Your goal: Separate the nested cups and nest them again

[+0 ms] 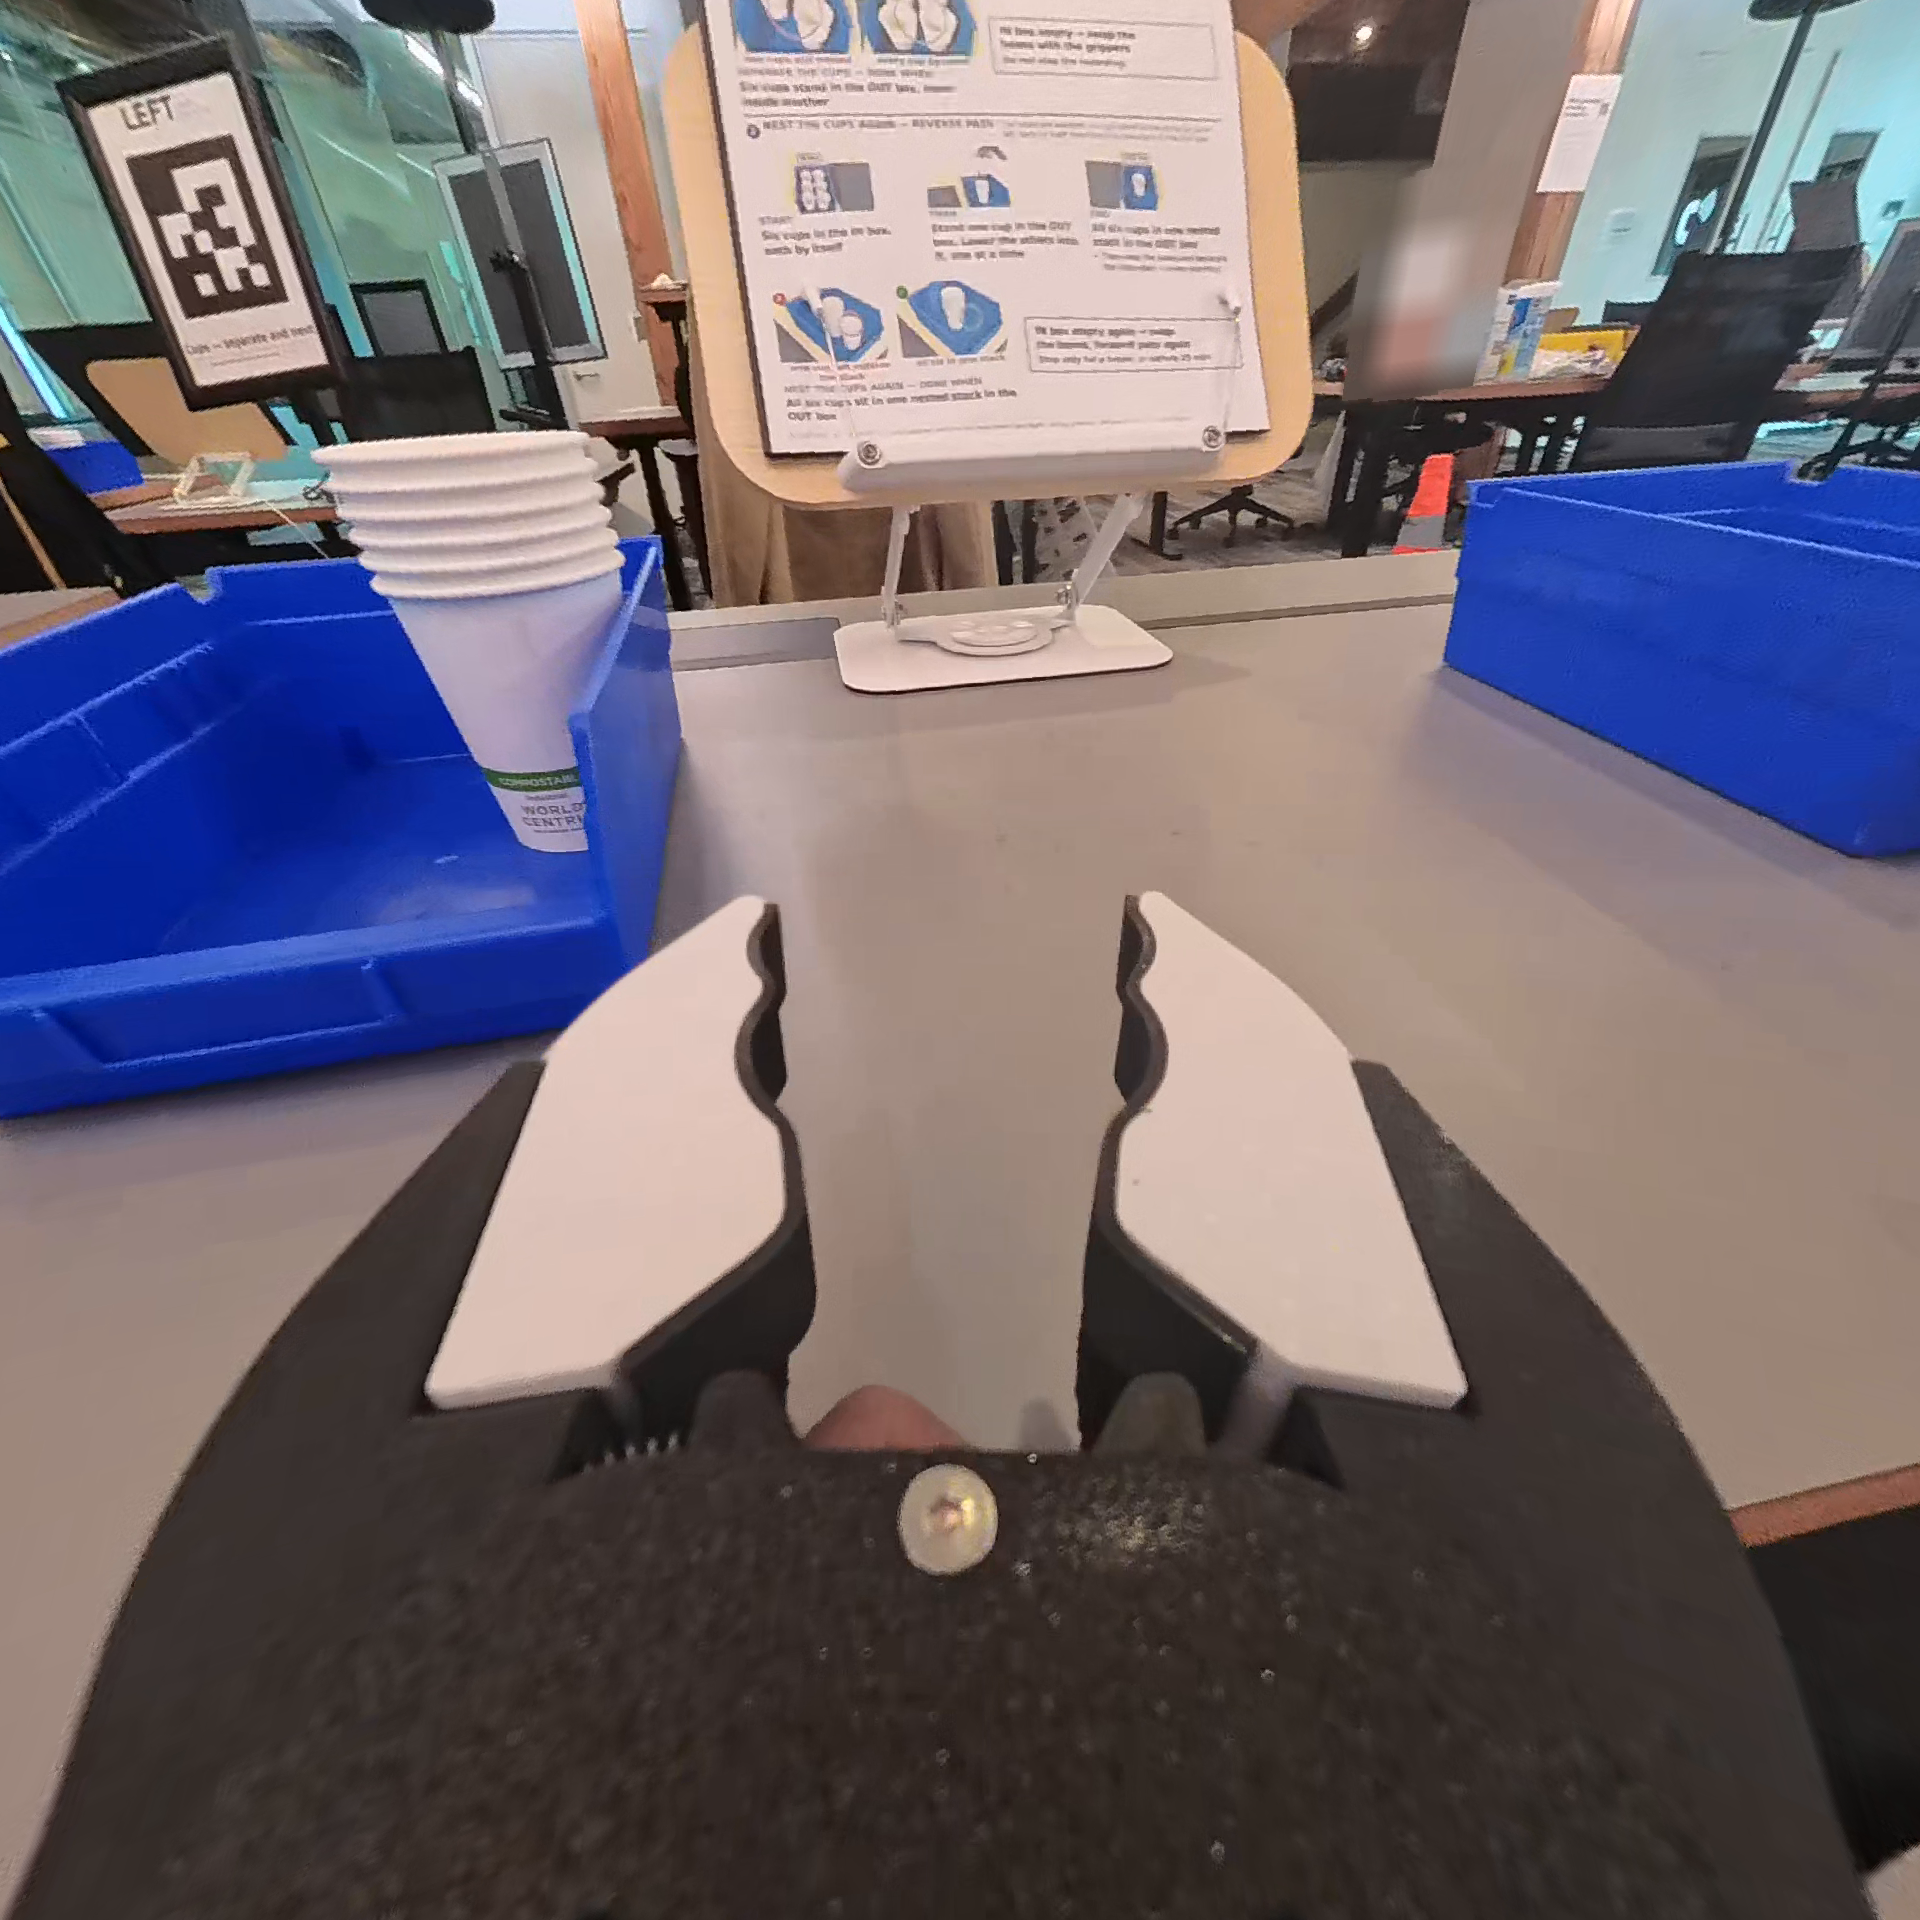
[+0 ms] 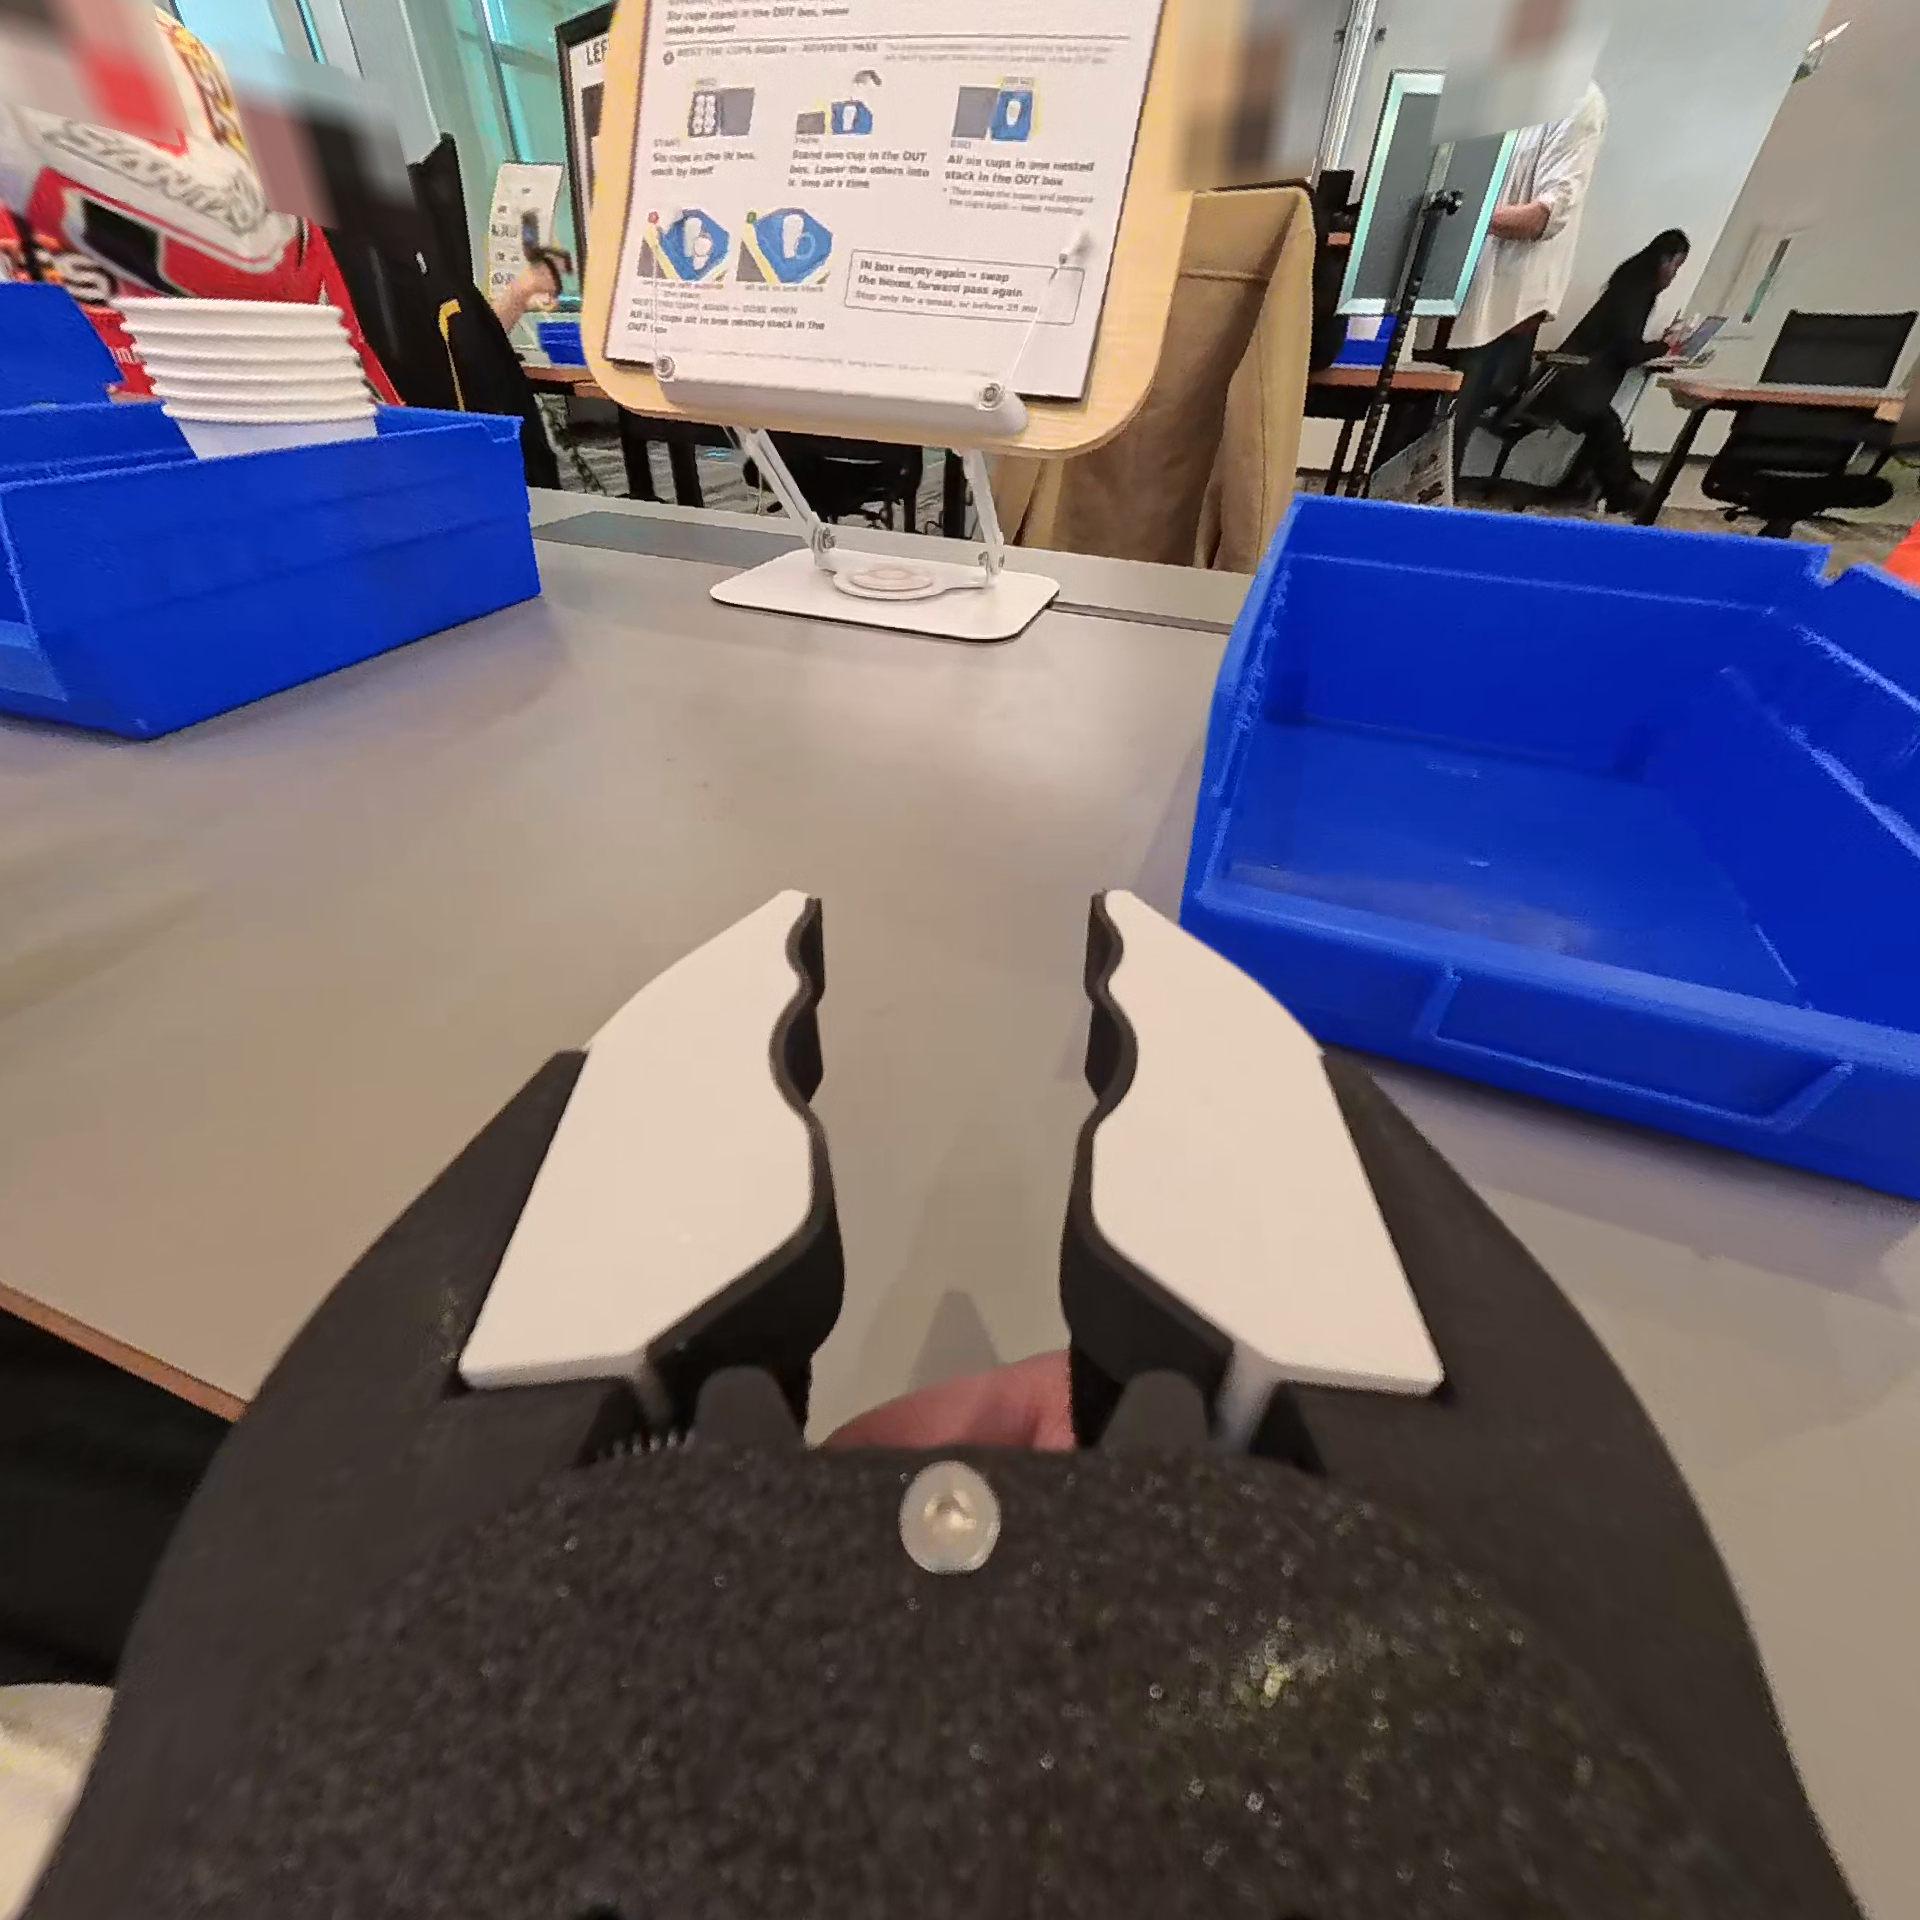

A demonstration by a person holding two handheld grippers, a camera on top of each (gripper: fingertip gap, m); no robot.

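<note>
Cups (image 1: 478,582) white, nested, leaning in left bin (image 1: 260,831); both claws (image 1: 951,935) (image 2: 954,925) released.

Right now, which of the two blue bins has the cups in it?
The blue bin on the left: the nested cup stack stands tilted in its far right corner. The blue bin on the right holds nothing visible.

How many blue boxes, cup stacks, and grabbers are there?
Blue bins: 2, left bin and right bin
Stack of white cups: 1
Grippers: 2, left gripper and right gripper, both open
Sign stand: 1
Total: 6
</note>
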